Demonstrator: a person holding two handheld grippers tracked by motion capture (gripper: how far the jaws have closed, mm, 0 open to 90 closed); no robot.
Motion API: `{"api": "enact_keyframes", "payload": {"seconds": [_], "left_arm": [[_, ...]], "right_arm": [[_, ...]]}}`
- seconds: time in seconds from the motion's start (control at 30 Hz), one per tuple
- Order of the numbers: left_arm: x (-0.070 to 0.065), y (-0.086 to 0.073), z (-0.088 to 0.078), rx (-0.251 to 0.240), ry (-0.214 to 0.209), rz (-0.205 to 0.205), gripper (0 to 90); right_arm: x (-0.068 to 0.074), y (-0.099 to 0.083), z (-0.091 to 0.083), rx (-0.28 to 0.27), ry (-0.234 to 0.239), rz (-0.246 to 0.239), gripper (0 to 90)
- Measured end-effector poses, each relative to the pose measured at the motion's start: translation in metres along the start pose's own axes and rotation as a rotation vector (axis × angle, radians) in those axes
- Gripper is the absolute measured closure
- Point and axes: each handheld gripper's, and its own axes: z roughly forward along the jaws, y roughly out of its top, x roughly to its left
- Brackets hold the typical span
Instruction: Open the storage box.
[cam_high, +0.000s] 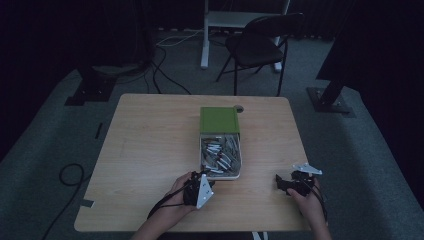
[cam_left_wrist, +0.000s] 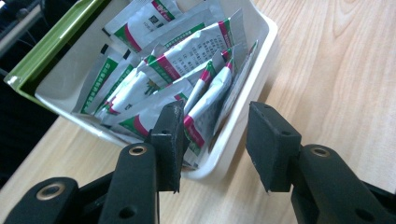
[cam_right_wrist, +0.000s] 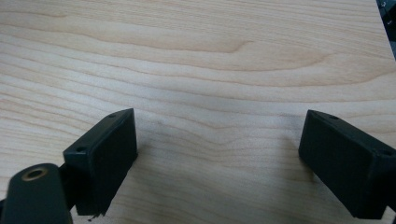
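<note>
A white tray full of several green, red and silver sachets sits mid-table, with its green lid at the far end. My left gripper is at the tray's near left corner. In the left gripper view my left gripper is open. Its jaws straddle the tray's rim, one beside the sachets and one outside, with neither pad pressing. My right gripper rests near the table's front right. In the right gripper view my right gripper stands wide open over bare wood.
The wooden table has a small round hole behind the lid. A dark folding chair and a white desk leg stand beyond the table. Cables lie on the carpet at the left.
</note>
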Motion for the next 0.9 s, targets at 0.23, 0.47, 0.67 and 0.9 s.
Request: {"api": "enact_keyframes", "payload": {"seconds": [0.23, 0.47, 0.67, 0.9], "left_arm": [[0.008, -0.009, -0.011, -0.027, -0.023, -0.072, 58.2], [0.016, -0.023, -0.023, -0.034, -0.022, -0.131, 57.0], [0.025, -0.040, -0.032, -0.036, -0.008, -0.196, 57.0], [0.032, -0.055, -0.037, -0.033, -0.007, -0.260, 54.4]], "right_arm": [[0.000, 0.000, 0.000, 0.000, 0.000, 0.000, 11.0], [0.000, 0.000, 0.000, 0.000, 0.000, 0.000, 11.0], [0.000, 0.000, 0.000, 0.000, 0.000, 0.000, 11.0], [0.000, 0.000, 0.000, 0.000, 0.000, -0.001, 11.0]]}}
